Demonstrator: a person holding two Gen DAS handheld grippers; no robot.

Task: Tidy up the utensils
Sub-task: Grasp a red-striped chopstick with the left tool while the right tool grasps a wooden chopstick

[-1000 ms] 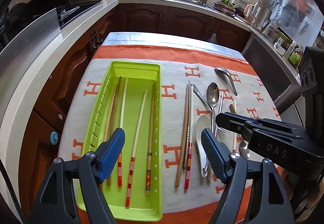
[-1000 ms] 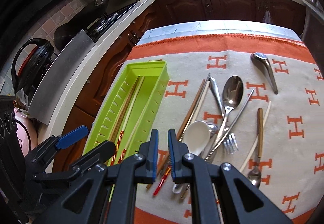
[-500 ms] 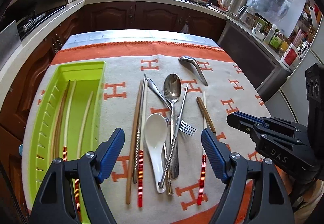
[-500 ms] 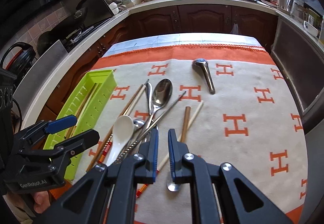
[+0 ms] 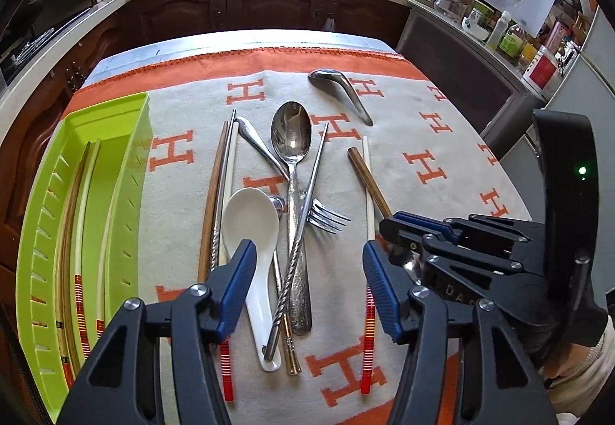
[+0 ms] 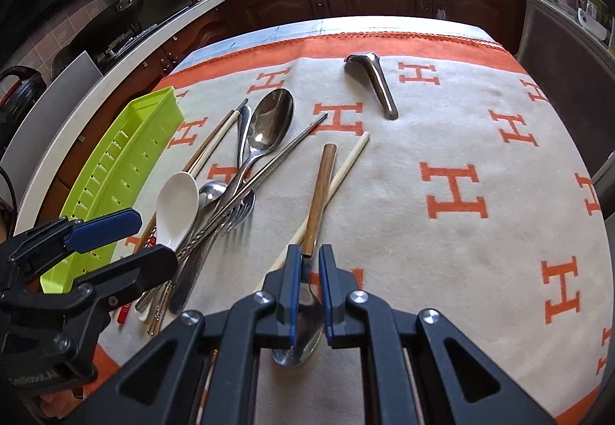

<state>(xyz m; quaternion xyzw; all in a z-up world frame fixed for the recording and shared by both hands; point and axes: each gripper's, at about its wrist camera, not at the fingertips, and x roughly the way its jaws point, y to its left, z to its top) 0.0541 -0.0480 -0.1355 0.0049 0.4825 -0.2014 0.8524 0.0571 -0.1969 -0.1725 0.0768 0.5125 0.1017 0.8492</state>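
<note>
Kitchen table, orange-lettered cloth (image 6: 453, 140). Our right gripper (image 6: 307, 294) sits nearly shut astride the wood-handled spoon (image 6: 321, 190), handle running straight away. Our left gripper (image 5: 307, 283), half-wide and closing on nothing, hovers over the piled cutlery (image 5: 292, 194); green tray (image 5: 38, 233) lies left.

One green tray (image 5: 77, 125), one fork (image 5: 326, 219), one white spoon (image 5: 251, 217) (ceramic), two grippers.
</note>
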